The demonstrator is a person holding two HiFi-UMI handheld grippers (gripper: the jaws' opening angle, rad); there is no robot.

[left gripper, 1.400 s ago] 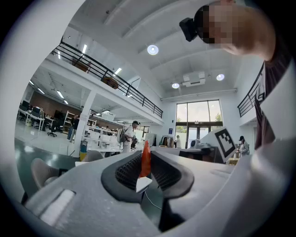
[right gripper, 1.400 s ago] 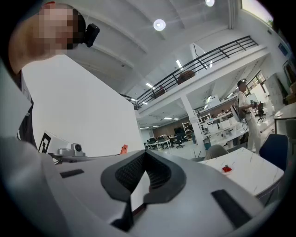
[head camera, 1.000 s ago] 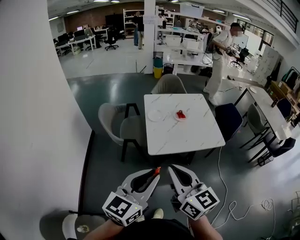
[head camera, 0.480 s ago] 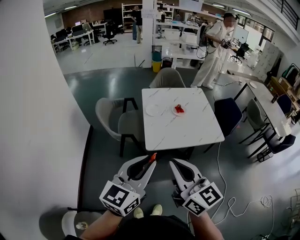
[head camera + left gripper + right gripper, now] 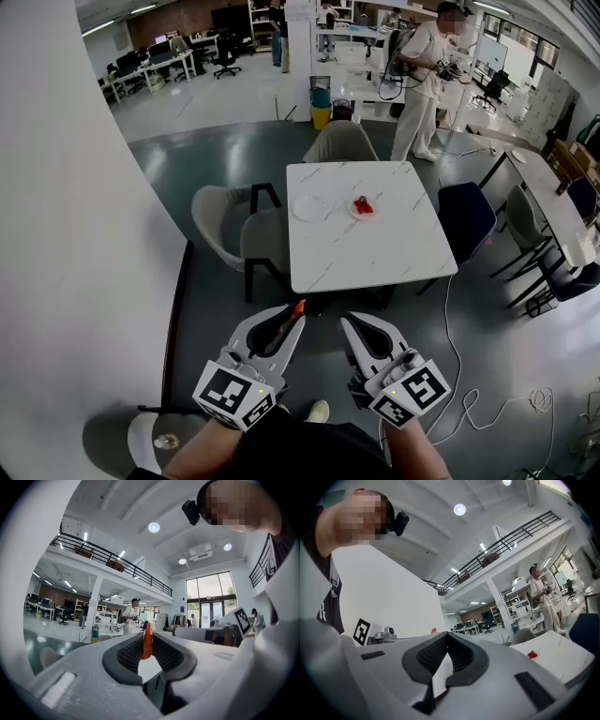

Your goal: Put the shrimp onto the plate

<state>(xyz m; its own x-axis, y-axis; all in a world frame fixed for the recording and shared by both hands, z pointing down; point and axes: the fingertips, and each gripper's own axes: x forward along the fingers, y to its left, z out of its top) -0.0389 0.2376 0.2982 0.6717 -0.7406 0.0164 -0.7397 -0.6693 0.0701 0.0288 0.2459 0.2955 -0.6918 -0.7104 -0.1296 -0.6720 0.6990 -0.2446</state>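
**Ana:** Two plates sit on the white surface [image 5: 375,258], and we are well apart from it. The shrimp [image 5: 147,641] is up here, pinched between the pads of the left tongs [image 5: 291,319], with its orange tip poking out past them.

**Ben:** And the right tongs [image 5: 349,326]?

**Ana:** Pressed together at the tips with nothing between them, held just beside the left pair above the floor.

**Ben:** So what could spoil it from here?

**Ana:** The hold, mostly. The pads seem to catch only the lower part of the shrimp, and it looks thin and smooth; a jolt while walking over could let it slide out onto the floor.

**Ben:** Anything in the way?

**Ana:** A grey chair [image 5: 264,253] stands at the near left corner of the surface, and a cable [image 5: 448,370] snakes across the floor on the right. Clipping either would shake the arm.

**Ben:** Which plate is it for?

**Ana:** I'd guess the empty plate [image 5: 307,208]. The other plate [image 5: 363,211] next to it already carries a red piece [image 5: 363,203], too small from here to name; letting go too high could bounce the shrimp off the rim, and letting go late could drag it along.
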